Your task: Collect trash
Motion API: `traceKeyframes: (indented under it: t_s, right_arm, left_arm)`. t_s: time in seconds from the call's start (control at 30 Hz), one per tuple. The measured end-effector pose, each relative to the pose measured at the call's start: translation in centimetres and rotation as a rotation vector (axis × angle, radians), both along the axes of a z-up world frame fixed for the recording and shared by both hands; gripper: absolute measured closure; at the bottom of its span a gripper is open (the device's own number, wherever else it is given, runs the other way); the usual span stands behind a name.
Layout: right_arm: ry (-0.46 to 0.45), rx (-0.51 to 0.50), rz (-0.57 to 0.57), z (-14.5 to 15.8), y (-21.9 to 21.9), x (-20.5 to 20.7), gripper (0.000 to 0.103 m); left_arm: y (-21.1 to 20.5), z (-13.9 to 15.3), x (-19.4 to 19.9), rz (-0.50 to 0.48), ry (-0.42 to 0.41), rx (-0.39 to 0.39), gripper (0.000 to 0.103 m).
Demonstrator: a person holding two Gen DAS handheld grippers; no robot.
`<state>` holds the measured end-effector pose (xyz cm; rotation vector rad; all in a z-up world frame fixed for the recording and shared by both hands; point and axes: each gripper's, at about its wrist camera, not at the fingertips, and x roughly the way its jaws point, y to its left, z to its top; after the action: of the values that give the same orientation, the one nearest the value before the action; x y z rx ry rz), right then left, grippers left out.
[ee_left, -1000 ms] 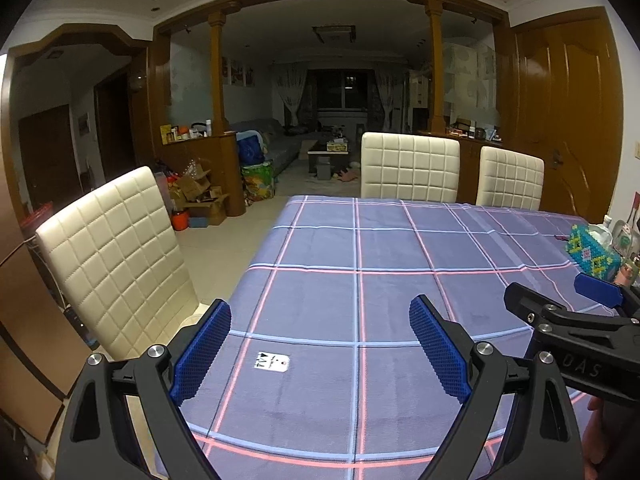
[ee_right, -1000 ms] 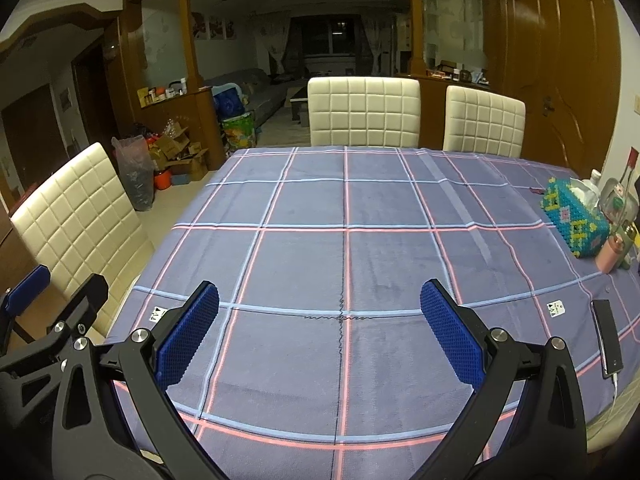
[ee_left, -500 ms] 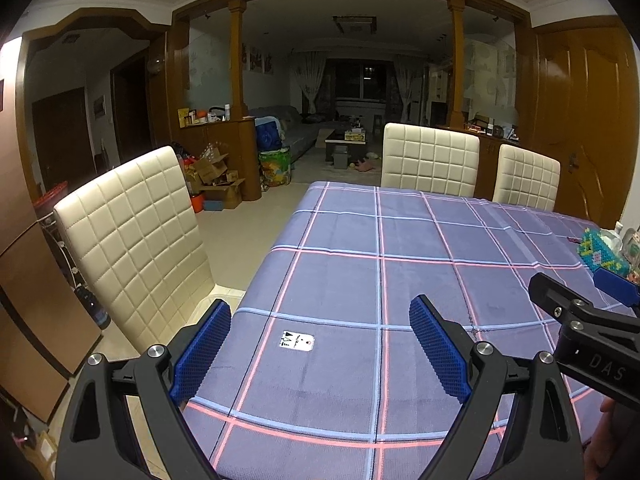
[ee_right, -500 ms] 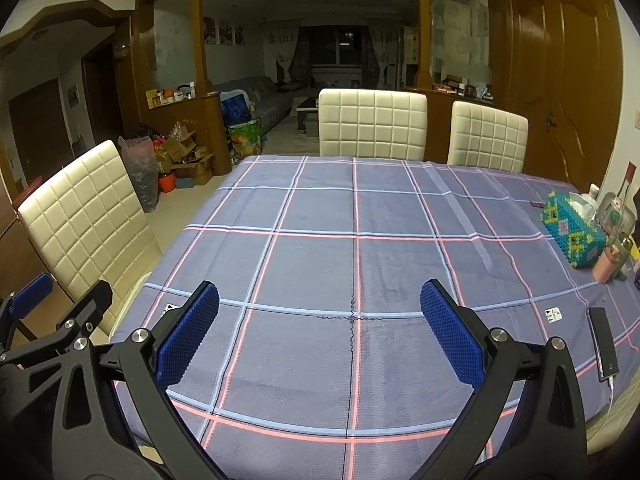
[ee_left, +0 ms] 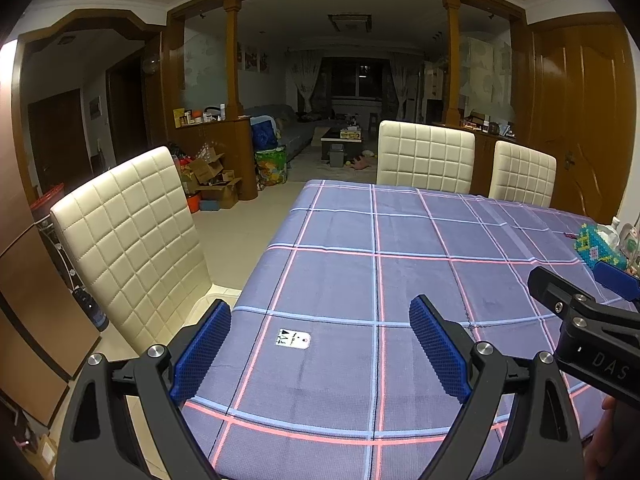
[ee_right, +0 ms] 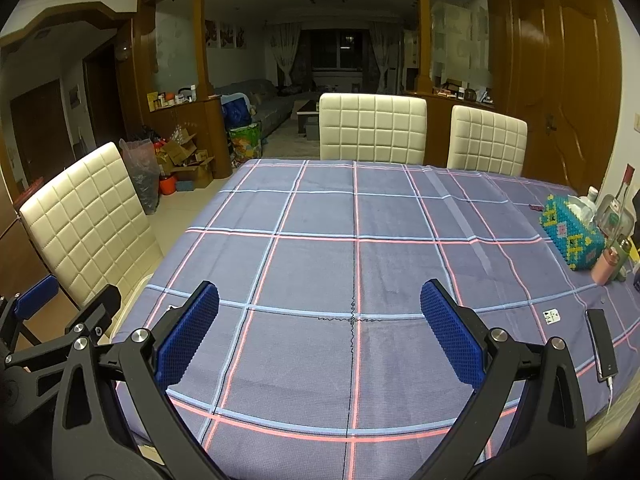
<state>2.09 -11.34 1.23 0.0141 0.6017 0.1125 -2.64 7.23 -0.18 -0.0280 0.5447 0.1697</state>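
Note:
A small white printed tag (ee_left: 293, 337) lies on the plaid tablecloth (ee_left: 400, 248) near the table's left front edge, just ahead of my left gripper (ee_left: 320, 332), which is open and empty above it. A second small white tag (ee_right: 551, 316) lies at the right, beside a black phone (ee_right: 603, 344). My right gripper (ee_right: 320, 320) is open and empty over the front of the table (ee_right: 360, 216). Each gripper shows at the edge of the other's view.
Cream quilted chairs stand at the left (ee_left: 132, 240) and at the far side (ee_right: 372, 128). A beaded blue tissue box (ee_right: 572, 236), a bottle (ee_right: 618, 212) and a pink cup (ee_right: 605, 266) crowd the table's right edge. Boxes and bags (ee_right: 180, 160) sit on the floor at left.
Both grippers have pulled back and risen a little, so more of the table and room shows. The left tag now sits farther ahead of the left gripper. Both stay open.

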Motion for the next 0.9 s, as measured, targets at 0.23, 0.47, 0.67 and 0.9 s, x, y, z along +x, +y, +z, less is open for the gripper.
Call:
traceKeyframes:
  t_s: [0.23, 0.47, 0.67, 0.9]
  right_arm:
    - [0.004, 0.004, -0.001, 0.01, -0.43, 0.16, 0.004]
    - [0.002, 0.001, -0.002, -0.02, -0.55, 0.12, 0.004]
    - [0.004, 0.001, -0.001, -0.04, -0.45, 0.13, 0.004]
    - [0.009, 0.004, 0.001, 0.02, -0.63, 0.25, 0.004]
  left_arm:
    - [-0.25, -0.01, 0.11, -0.003, 0.001, 0.002, 0.014]
    - [-0.43, 0.14, 0.09, -0.004, -0.007, 0.005, 0.015]
    - [-0.4, 0.16, -0.02, -0.005, -0.004, -0.001, 0.015]
    - [-0.36, 0.22, 0.06, -0.012, -0.004, -0.006, 0.015]
